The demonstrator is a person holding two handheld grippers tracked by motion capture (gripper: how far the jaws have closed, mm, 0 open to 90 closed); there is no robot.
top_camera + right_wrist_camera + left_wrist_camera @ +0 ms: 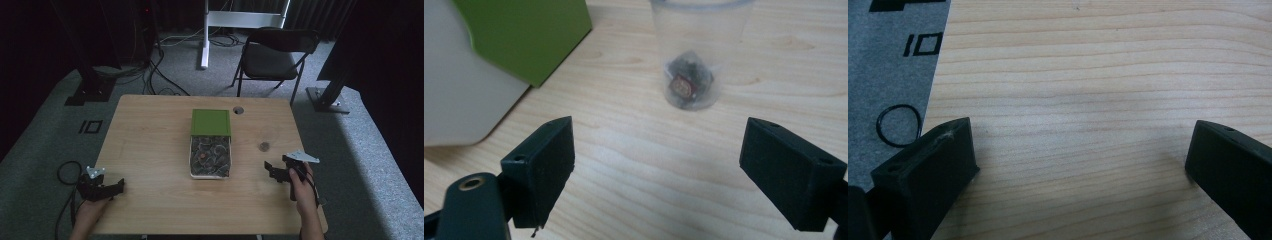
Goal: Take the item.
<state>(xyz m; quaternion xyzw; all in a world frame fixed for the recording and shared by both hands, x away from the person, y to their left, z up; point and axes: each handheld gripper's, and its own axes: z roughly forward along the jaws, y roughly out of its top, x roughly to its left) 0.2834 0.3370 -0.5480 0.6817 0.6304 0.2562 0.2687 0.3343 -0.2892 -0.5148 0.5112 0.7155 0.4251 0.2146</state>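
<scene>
Two grippers are resting wide open and empty: the left gripper at the desk's near-left edge, the right gripper pointing at a clear cup standing beside the green-lidded box.

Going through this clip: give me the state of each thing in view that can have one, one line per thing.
Box: open, white tray full of small dark items.
Green lid: off the tray, lying flat behind it.
Clear cup: upright, a few small dark items at the bottom.
Left tool: jaws open, nothing between them.
Right tool: jaws open, nothing held, pointing toward the cup.
Folding chair: unfolded, unoccupied.
</scene>
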